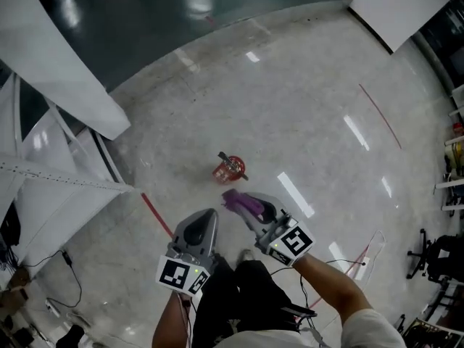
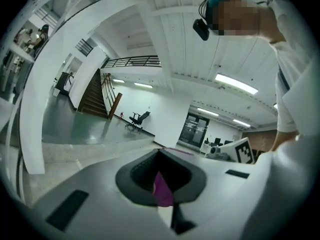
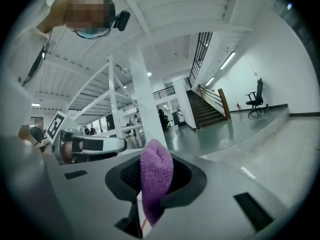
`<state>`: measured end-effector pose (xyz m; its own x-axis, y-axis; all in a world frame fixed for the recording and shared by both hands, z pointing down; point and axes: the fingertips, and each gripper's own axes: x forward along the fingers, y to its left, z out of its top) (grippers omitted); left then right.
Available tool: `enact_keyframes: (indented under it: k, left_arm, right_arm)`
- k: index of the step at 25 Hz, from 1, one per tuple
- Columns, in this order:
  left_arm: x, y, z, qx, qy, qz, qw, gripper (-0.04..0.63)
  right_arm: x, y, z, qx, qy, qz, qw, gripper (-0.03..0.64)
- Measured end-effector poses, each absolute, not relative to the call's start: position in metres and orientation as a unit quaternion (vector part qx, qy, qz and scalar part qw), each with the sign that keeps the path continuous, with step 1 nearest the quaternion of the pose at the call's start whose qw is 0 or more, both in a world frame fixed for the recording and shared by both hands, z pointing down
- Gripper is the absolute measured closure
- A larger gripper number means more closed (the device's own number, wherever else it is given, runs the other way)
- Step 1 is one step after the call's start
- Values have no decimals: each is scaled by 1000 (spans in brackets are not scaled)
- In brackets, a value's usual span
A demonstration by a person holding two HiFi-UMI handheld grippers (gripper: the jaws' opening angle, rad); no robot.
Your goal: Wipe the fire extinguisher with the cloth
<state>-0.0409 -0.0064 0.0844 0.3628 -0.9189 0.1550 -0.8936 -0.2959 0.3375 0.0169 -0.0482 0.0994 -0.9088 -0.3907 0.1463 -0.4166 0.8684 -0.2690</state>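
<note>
Head view: right gripper [image 1: 252,210] clamps purple cloth [image 1: 239,201]; left gripper [image 1: 209,216] jaws together. Best to lower the cloth squarely onto fire extinguisher [image 1: 230,168].

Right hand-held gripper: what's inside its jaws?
A purple cloth is pinched between the jaws of the right hand-held gripper, and a fold of it bulges out in front. The jaws cover whatever part of it is clamped deeper in.

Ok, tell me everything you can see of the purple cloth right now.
The purple cloth looks like soft terry, bunched into a wad. The jaws of the right gripper are shut on it, with a rounded end poking past them. It is held above the floor, short of the red fire extinguisher, not touching it.
</note>
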Motion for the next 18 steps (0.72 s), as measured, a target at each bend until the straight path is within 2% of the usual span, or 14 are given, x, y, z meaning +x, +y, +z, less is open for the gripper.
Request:
enact_keyframes:
  k: [9,18]
  left_arm:
    - [2,30,-33,789,-587,-57,171,592]
    - [3,70,-80,740,-660,-36,125,592]
  right_arm:
    - [65,-11,-48,277,-950,140,15,549]
    - [105,30,-90,342,-933,108,17,548]
